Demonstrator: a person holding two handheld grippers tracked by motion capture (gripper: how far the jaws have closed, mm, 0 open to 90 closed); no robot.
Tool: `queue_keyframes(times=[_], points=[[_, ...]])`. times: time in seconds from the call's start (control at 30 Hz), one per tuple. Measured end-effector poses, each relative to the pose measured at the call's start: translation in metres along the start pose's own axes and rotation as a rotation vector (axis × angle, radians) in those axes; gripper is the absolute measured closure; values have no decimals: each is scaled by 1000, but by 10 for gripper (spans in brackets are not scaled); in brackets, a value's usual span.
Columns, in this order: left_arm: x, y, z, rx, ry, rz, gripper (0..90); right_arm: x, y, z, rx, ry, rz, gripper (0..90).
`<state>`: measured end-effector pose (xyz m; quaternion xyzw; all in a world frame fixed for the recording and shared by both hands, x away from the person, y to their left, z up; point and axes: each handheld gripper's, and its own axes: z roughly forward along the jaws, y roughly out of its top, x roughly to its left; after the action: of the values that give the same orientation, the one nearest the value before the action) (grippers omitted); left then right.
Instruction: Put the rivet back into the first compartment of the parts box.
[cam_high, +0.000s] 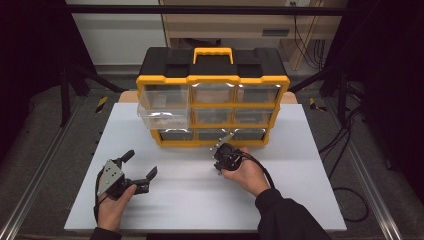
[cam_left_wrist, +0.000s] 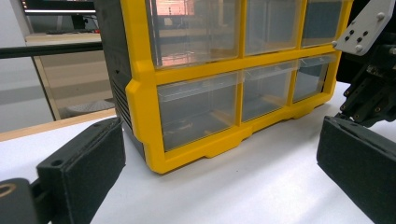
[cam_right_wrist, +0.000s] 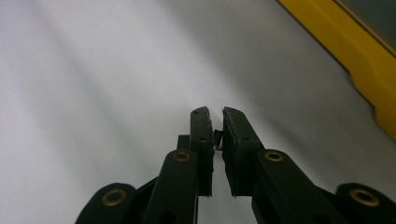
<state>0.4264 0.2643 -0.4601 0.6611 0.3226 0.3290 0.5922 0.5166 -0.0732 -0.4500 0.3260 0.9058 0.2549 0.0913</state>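
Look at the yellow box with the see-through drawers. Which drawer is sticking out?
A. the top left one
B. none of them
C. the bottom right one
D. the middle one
A: in the high view the top left drawer of the yellow organizer juts forward and sags past the frame, while the other drawers sit flush.
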Motion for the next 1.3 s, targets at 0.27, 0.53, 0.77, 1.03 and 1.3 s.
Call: queue_keyframes(times=[0.27,0.53,0.77,1.03,1.3], points=[[0,0,0,0,0,0,10,-5,-1,-8,-41,-2,11,826],[0,0,0,0,0,0,10,-7,-2,-18,-77,4,12,826],[0,0,0,2,0,2,10,-4,-1,-30,-103,1,8,826],[-1,0,1,4,-3,3,10,-5,-1,-45,-143,-4,7,826],[-1,0,1,5,-4,5,10,0,3,-60,-181,-2,-15,826]])
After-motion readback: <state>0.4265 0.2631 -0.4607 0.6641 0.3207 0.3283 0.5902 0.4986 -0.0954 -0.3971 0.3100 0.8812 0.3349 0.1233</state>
